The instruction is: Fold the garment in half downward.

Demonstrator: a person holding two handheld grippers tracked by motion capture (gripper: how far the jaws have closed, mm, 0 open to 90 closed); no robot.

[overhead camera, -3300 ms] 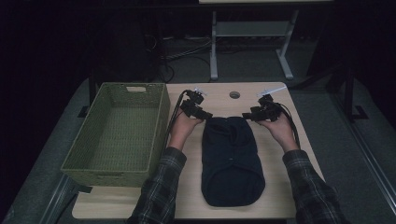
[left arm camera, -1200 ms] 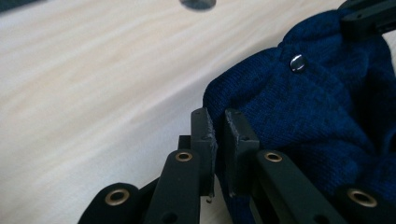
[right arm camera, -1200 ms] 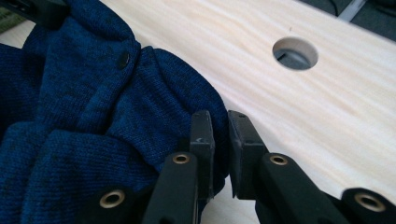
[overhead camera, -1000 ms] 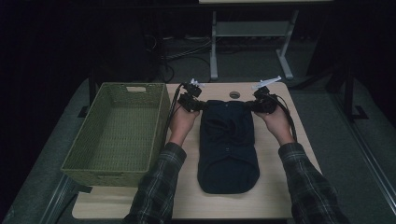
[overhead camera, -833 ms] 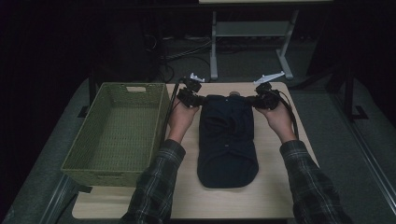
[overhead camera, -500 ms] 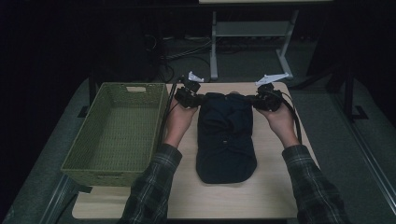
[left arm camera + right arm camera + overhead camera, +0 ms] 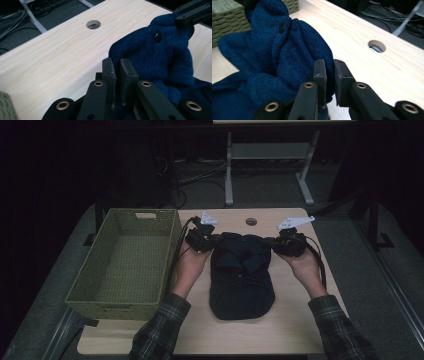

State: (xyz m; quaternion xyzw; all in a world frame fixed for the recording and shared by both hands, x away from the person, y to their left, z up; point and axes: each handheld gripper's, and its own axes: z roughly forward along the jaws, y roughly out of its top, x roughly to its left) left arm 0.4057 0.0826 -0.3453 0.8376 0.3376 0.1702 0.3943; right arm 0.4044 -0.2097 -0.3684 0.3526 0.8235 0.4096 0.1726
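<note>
A: We start with the biggest thing, the pale wooden table top (image 7: 300, 320). Just left of the dark blue knitted garment (image 7: 242, 285) stands the green woven rectangular basket (image 7: 125, 265), and we see nothing lying in it.

B: We take the garment as our landmark. It lies in the middle of the table, folded into a long rounded bundle, with its far edge gathered and lifted off the wood between our two tools. Beyond that far edge we see the small round hole (image 7: 251, 222) in the table.

A: From above the garment looks almost black. The left gripper view brings out its true deep blue and the fine rib of the knit, plus a small dark button (image 7: 157, 37) near the raised fold.

B: The right gripper view shows that button (image 7: 282, 28) too, and a corner of the basket behind the garment.

A: Our left gripper (image 7: 117, 65) sits at the garment's far left corner, its jaws nearly together and pinching a fold of the knit.

B: Our right gripper (image 7: 329, 67) sits at the far right corner, its jaws likewise nearly closed, with a fold of the knit clamped between them.
</note>
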